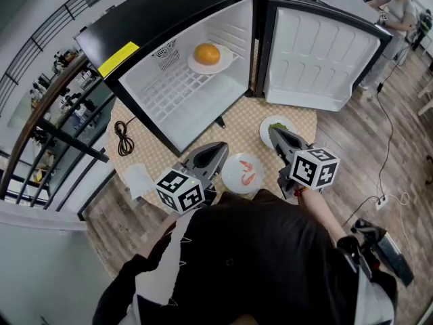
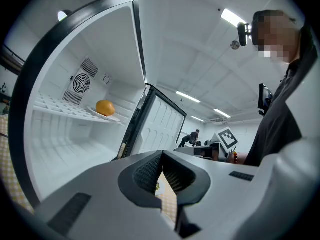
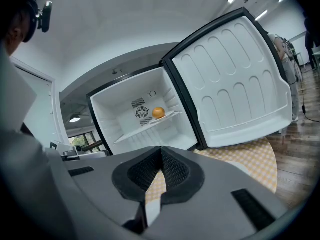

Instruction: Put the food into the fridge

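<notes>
A small black fridge stands open on the round checkered table, its door swung to the right. On its wire shelf lies a white plate with a round orange food, which also shows in the left gripper view and the right gripper view. A plate with shrimp sits near the table's front edge between my grippers. A plate with green food is partly hidden behind my right gripper. My left gripper and the right one are both shut and empty, raised above the table.
A coiled black cable lies on the table's left side, with a white object near the edge. A dark railing runs along the left. A person stands at the back right. A cord trails over the wooden floor.
</notes>
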Demonstrator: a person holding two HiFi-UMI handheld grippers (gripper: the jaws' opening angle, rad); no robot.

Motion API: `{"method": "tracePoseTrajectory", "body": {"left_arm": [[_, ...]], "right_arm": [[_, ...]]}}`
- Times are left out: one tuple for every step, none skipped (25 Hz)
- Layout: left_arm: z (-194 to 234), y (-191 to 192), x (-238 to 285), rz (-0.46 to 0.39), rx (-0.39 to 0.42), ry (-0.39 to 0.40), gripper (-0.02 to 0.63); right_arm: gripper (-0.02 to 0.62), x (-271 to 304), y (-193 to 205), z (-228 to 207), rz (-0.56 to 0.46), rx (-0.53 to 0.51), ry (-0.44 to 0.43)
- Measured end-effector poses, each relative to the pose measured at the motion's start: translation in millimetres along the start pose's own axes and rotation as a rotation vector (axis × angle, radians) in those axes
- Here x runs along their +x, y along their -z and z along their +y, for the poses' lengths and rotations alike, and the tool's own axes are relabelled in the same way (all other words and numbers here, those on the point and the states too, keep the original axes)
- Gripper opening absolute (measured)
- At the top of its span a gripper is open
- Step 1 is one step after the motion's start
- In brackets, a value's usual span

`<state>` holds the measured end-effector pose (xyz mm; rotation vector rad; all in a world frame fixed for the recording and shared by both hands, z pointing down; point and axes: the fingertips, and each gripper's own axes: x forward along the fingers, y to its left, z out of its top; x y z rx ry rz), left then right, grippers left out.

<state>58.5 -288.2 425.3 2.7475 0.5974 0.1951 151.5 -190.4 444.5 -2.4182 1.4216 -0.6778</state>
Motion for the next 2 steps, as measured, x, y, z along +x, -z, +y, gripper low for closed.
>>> {"method": "tracePoseTrajectory", "body": {"left_arm": [[0.3, -0.1, -0.2, 0.000, 0.000, 0.000, 0.012], [0.6, -0.2, -0.3, 0.000, 0.001, 0.000, 0.012]], "right_arm": [[0.015, 0.4, 0.5, 0.1, 0.002, -0.001, 0.000], [0.015, 0.7, 1.0, 0.2, 0.003, -0.001, 0.000]]}}
